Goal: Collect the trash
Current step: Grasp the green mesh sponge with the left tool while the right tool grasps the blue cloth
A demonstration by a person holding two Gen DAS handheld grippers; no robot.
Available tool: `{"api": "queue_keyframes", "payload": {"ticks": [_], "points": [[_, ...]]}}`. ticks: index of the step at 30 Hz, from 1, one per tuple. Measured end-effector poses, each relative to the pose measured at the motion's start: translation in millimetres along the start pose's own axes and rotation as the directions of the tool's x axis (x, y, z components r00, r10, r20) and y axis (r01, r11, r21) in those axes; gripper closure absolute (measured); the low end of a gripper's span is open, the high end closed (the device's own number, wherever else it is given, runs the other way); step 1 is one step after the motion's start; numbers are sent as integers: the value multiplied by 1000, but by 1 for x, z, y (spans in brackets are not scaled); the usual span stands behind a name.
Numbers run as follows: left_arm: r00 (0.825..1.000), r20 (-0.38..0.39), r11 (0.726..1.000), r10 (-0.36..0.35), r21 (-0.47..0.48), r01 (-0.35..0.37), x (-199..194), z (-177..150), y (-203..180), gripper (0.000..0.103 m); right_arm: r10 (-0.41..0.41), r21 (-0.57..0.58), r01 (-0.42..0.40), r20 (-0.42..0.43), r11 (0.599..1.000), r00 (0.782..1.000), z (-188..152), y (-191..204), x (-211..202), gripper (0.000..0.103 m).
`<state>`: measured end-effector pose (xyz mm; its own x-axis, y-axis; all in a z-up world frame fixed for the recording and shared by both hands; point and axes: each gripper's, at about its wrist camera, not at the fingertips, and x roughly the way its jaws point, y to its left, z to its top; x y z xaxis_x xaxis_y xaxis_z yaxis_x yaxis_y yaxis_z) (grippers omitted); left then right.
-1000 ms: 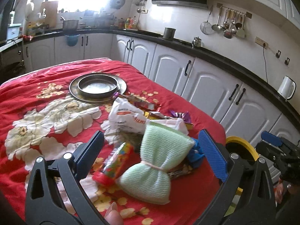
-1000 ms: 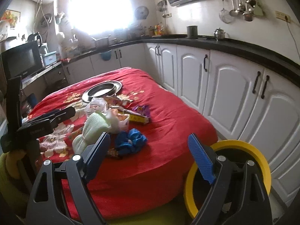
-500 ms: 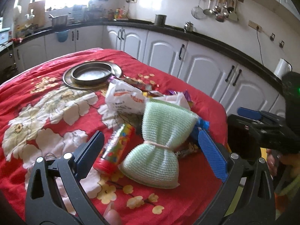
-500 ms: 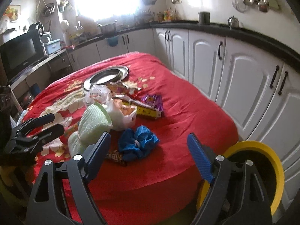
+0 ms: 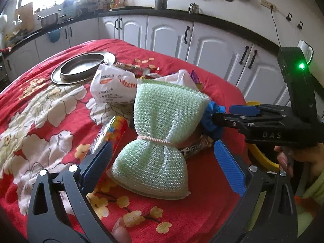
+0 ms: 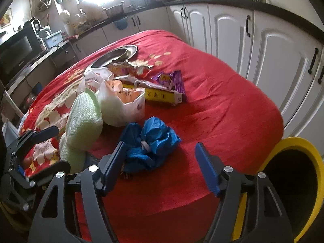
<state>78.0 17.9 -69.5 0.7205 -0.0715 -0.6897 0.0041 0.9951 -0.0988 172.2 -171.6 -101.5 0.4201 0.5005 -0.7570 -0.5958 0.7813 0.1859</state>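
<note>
The left claw (image 5: pixel 164 163) is open wide, and the pale green mesh scrubber (image 5: pixel 162 133) lies between its two blue pads, which sit a little way off it on each side. Just past the claw's left pad lies a bright candy tube (image 5: pixel 110 134). Under the scrubber's right edge a brown wrapper (image 5: pixel 197 146) pokes out, though it is too hidden to tell what kind. Further on is a white snack bag (image 5: pixel 113 87), and far behind it a metal dish (image 5: pixel 82 66) on the red flowery cloth (image 5: pixel 40 111).

The right claw (image 6: pixel 160 163) is partly open and its pads have just been closing in. The crumpled blue plastic (image 6: pixel 150 144) sits between them; the left pad is right at its edge and the right pad is still clear of it. Past the blue plastic stands a white plastic bag (image 6: pixel 125 105), then a yellow box (image 6: pixel 162 97), then a purple wrapper (image 6: pixel 170 79). Down to this claw's right, off the table, is a yellow-rimmed bin (image 6: pixel 293 147)
</note>
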Motion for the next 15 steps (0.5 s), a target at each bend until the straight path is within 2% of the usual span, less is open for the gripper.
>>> {"api": "queue_keyframes", "payload": {"ticks": [5, 9, 15], "points": [[1000, -26, 1000, 2, -7, -2, 8, -3, 1, 11, 24, 4, -24, -29, 1000, 999, 1, 0, 14, 44], [999, -47, 1000, 3, -22, -4, 15, -6, 2, 12, 43, 4, -43, -42, 999, 998, 0, 2, 19, 55], [998, -61, 999, 8, -44, -10, 20, -9, 7, 19, 66, 16, -66, -47, 998, 997, -2, -1, 20, 70]]}}
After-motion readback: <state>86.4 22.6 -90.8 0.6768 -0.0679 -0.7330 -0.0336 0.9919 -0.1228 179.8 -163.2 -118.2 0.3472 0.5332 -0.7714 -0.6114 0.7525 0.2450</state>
